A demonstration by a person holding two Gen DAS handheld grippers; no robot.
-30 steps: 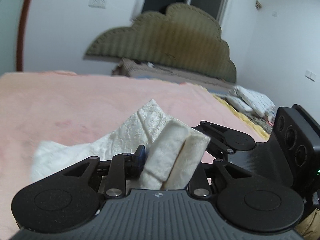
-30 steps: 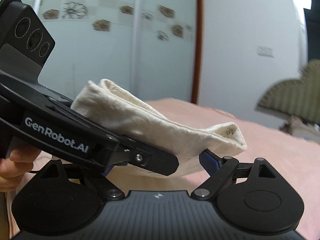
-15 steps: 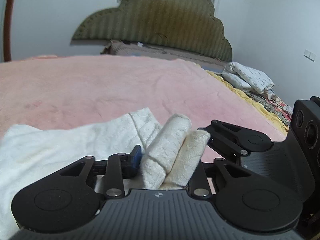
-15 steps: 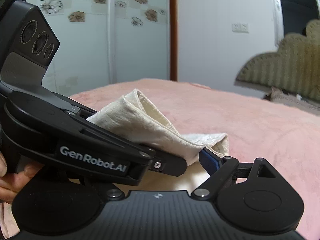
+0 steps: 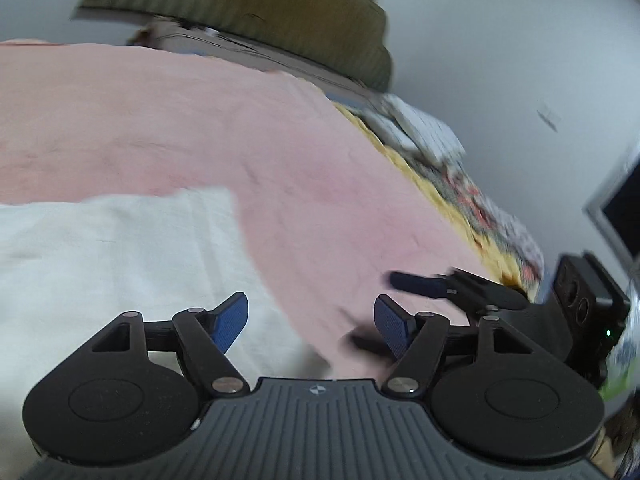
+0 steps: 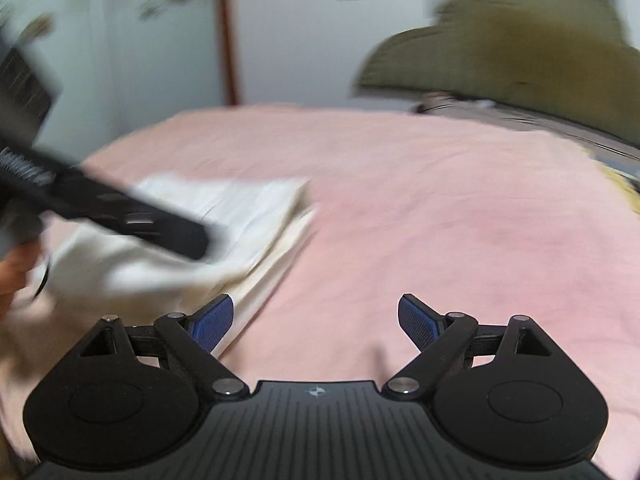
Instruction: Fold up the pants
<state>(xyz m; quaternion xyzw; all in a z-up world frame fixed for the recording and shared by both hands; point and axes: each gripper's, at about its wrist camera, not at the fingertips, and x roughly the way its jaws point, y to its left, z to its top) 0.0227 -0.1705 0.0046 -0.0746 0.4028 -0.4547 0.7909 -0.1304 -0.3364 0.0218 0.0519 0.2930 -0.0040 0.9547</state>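
Note:
The white pants (image 5: pixel 112 256) lie folded flat on the pink bedspread (image 5: pixel 320 184); they also show in the right wrist view (image 6: pixel 224 220) as a stacked fold. My left gripper (image 5: pixel 310 326) is open and empty, its left finger over the fold's right edge. My right gripper (image 6: pixel 316 322) is open and empty, just right of the fold's near corner. The left gripper's body (image 6: pixel 120 208) crosses over the pants in the right wrist view. The right gripper (image 5: pixel 460 288) shows at the left wrist view's right side.
The pink bedspread (image 6: pixel 440 220) stretches right and far of the pants. An olive scalloped headboard (image 6: pixel 520 40) stands at the far end. Patterned pillows and bedding (image 5: pixel 420 128) lie along the bed's right edge. White walls surround it.
Both grippers have opened and let go of the pants, which now lie flat on the bed. Both grippers have pulled back; the views are motion-blurred.

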